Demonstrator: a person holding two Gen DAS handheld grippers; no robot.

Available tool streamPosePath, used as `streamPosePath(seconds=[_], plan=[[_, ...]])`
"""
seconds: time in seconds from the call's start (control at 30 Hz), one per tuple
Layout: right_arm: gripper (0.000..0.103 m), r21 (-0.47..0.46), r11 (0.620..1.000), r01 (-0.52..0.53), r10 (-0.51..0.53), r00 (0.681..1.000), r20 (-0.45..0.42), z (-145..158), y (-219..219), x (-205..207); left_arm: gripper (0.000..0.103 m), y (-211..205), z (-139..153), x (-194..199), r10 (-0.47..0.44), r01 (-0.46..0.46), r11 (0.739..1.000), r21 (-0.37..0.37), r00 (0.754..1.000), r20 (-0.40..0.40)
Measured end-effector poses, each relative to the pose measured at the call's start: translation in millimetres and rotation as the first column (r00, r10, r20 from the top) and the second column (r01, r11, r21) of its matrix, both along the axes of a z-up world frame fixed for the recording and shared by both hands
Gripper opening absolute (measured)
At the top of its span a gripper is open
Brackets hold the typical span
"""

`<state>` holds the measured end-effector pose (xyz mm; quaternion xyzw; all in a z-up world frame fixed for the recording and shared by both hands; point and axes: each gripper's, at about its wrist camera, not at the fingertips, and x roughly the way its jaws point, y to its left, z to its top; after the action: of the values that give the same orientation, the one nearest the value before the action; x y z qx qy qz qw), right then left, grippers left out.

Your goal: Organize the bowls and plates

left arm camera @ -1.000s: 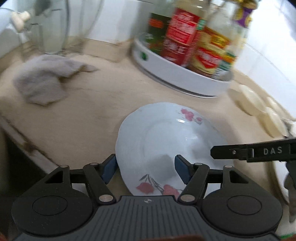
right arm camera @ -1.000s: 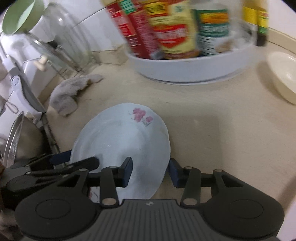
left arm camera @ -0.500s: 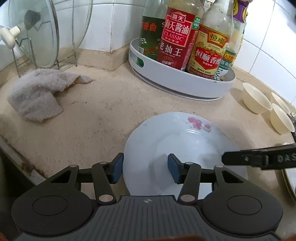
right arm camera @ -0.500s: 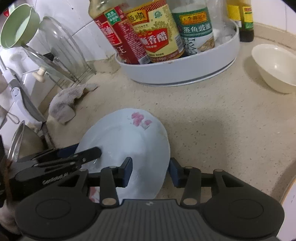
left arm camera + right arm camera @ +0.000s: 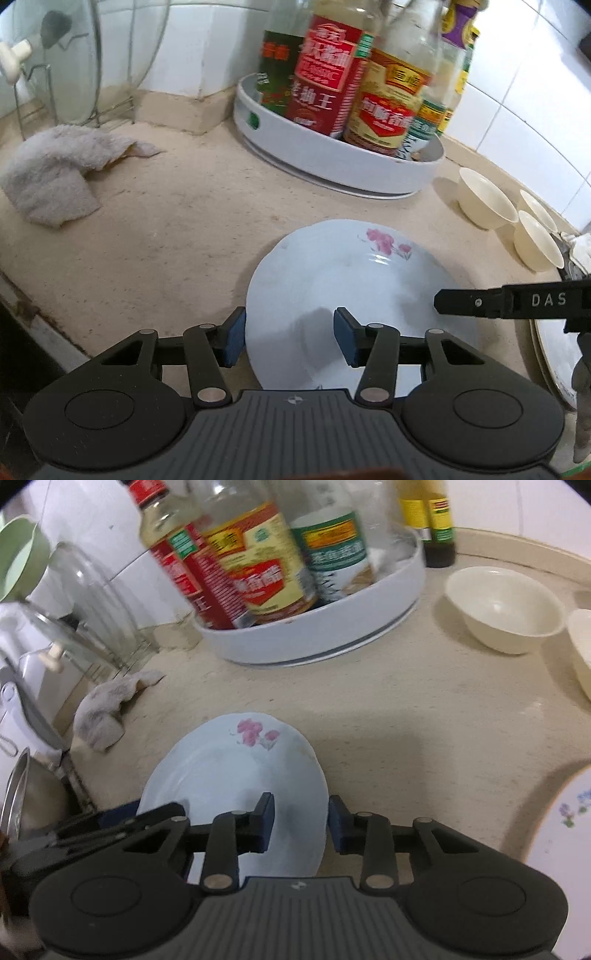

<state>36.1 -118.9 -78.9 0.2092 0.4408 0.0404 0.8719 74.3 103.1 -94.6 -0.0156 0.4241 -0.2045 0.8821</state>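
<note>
A white plate with pink flowers (image 5: 343,288) lies on the beige counter (image 5: 166,229). My left gripper (image 5: 290,338) is open, its fingers straddling the plate's left rim. My right gripper (image 5: 298,825) is open, straddling the same plate (image 5: 236,775) at its right rim. The right gripper's finger (image 5: 509,299) shows over the plate in the left wrist view. Three cream bowls (image 5: 484,205) stand at the right. A second flowered plate (image 5: 561,819) lies at the far right.
A white turntable tray (image 5: 332,155) of sauce bottles stands at the back. A grey rag (image 5: 55,177) lies at the left by a glass lid on a wire rack (image 5: 74,66). The counter's edge and a metal pot (image 5: 26,805) are at the left.
The plate has come down from tilted to flat on the counter. Both grippers have opened a little wider and the views have drawn back slightly.
</note>
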Motion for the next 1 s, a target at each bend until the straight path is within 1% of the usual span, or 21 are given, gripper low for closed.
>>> streamPosePath(seconds=[0.1, 0.2, 0.27, 0.37, 0.43, 0.5, 0.57, 0.6, 0.63, 0.7, 0.73, 0.8, 0.83, 0.87, 1.0], plan=[[0.031, 0.008, 1.0, 0.008, -0.008, 1.0, 0.004, -1, -10, -3, 0.057, -9, -2, -1, -0.001, 0.001, 1.0, 0.0, 1.0, -0.003], [0.031, 0.041, 0.999, 0.017, -0.016, 1.0, -0.019, -8, -21, -7, 0.057, -18, -3, -6, -0.012, 0.012, 0.999, 0.034, 1.0, 0.015], [0.031, 0.063, 0.998, 0.011, -0.01, 1.0, -0.008, -9, -26, -10, 0.056, -20, -3, -8, -0.012, 0.011, 0.999, 0.048, 1.0, 0.019], [0.031, 0.092, 0.996, -0.008, 0.009, 1.0, -0.01, -12, -32, -17, 0.06, -15, -4, -10, 0.006, -0.007, 0.998, 0.056, 1.0, 0.02], [0.031, 0.098, 0.995, -0.018, 0.019, 1.0, -0.008, -12, -34, -25, 0.068, -12, -5, -13, 0.025, -0.028, 0.997, 0.076, 0.999, 0.038], [0.032, 0.101, 0.994, -0.027, 0.028, 1.0, -0.005, -12, -33, -31, 0.068, -10, -5, -16, 0.044, -0.048, 0.996, 0.076, 0.998, 0.043], [0.032, 0.114, 0.993, -0.042, 0.042, 0.999, -0.002, -13, -31, -35, 0.068, -12, -6, -20, 0.027, -0.031, 0.997, 0.074, 0.998, 0.054], [0.033, 0.115, 0.992, -0.047, 0.047, 0.999, 0.007, -14, -30, -36, 0.066, -14, -6, -20, 0.008, -0.011, 0.998, 0.065, 0.999, 0.052], [0.033, 0.112, 0.992, -0.059, 0.058, 0.998, 0.021, -14, -27, -37, 0.066, -17, -5, -21, -0.015, 0.012, 0.998, 0.059, 0.999, 0.052], [0.028, 0.081, 0.994, -0.068, 0.065, 0.997, 0.037, -14, -23, -34, 0.066, -24, -6, -23, 0.007, -0.011, 0.997, 0.075, 0.998, 0.06], [0.026, 0.067, 0.996, -0.059, 0.057, 0.998, 0.036, -14, -23, -32, 0.062, -26, -5, -23, 0.015, -0.019, 0.997, 0.075, 0.998, 0.057], [0.026, 0.043, 0.998, -0.05, 0.048, 0.998, 0.028, -12, -23, -30, 0.057, -22, -4, -20, 0.04, -0.042, 0.998, 0.047, 0.999, 0.036], [0.026, 0.037, 0.998, -0.049, 0.048, 0.998, 0.029, -11, -23, -31, 0.057, -19, -3, -19, 0.046, -0.046, 0.999, 0.023, 0.999, 0.023], [0.026, 0.041, 0.998, -0.042, 0.04, 0.998, 0.038, -10, -24, -33, 0.055, -17, -1, -20, 0.048, -0.048, 0.999, 0.007, 0.999, 0.02], [0.025, 0.078, 0.997, -0.01, 0.005, 0.998, 0.062, -4, -32, -37, 0.055, -19, 7, -23, 0.044, -0.044, 0.999, -0.01, 0.998, 0.039]])
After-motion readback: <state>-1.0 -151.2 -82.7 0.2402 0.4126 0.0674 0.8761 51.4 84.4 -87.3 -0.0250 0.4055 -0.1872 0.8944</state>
